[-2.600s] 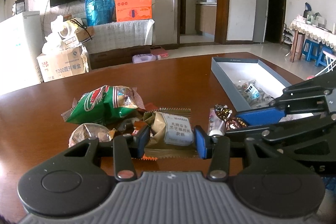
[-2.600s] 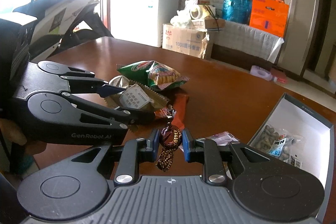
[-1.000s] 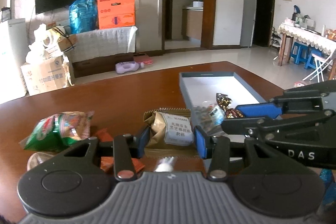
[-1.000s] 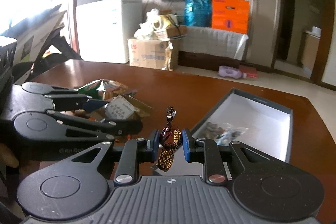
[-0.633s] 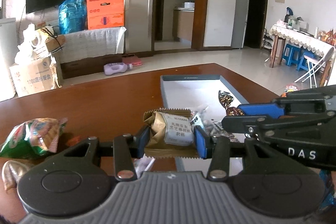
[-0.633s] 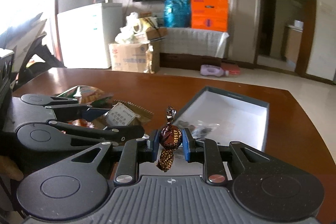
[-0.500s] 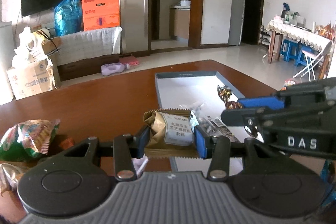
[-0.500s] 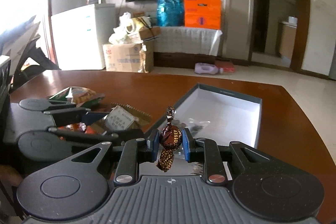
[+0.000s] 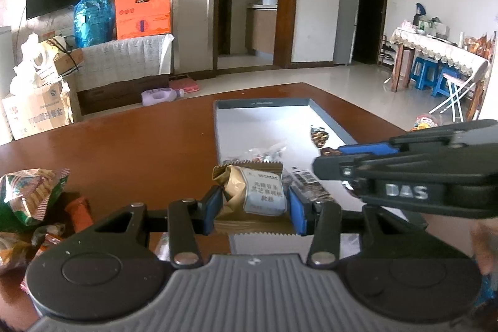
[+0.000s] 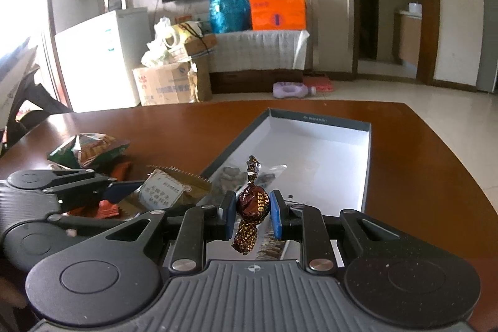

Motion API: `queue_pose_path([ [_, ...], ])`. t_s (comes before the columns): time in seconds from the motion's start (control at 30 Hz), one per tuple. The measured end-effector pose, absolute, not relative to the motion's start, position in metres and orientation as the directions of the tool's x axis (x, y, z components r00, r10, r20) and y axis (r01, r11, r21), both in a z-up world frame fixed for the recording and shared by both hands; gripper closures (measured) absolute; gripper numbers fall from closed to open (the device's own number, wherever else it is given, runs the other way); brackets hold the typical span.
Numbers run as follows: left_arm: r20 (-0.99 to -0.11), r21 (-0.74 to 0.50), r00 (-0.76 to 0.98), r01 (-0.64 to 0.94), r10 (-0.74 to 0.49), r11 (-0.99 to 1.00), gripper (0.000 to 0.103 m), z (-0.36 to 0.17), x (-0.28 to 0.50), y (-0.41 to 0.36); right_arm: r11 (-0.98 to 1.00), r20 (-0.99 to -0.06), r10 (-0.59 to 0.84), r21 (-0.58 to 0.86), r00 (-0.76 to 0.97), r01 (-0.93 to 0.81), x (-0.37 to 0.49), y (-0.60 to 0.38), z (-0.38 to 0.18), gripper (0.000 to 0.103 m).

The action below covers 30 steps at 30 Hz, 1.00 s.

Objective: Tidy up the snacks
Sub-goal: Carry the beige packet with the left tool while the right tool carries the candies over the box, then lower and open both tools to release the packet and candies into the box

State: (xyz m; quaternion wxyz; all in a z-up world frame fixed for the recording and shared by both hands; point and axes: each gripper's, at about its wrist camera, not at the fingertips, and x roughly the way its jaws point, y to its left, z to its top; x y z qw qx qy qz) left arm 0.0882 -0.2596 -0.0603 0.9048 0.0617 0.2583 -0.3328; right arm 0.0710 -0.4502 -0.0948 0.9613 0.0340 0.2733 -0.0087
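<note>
Two claws: the left claw [image 9: 254,207] pinches one tan biscuit packet [image 9: 255,192], the right claw [image 10: 250,215] one brown wrapped candy [image 10: 251,204]. One open box [image 10: 368,151] sits on the worktop [image 10: 420,176] toward 12 o'clock, with one clear bag of nuts [image 10: 246,173] inside. One green snack bag [image 10: 90,150] lies at 10 o'clock, one orange packet [image 9: 79,209] beside it.

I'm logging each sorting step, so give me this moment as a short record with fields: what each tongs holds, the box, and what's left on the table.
left tongs: shut on brown biscuit packet
right tongs: shut on wrapped toffee candy
box: open, grey walls, white floor
box contents: clear nut packet
on table: green snack bag, orange packet
task stage: both snacks held near the box, not yet released
</note>
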Motion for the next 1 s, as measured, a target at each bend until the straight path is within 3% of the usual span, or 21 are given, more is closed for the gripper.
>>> queue_pose_path([
  [1.0, -0.514, -0.072, 0.641, 0.630, -0.570, 0.773, 0.059, -0.075, 0.101, -0.288, 0.995, -0.558, -0.043, 0.047, 0.828, 0.083, 0.102, -0.469, -0.117, 0.078],
])
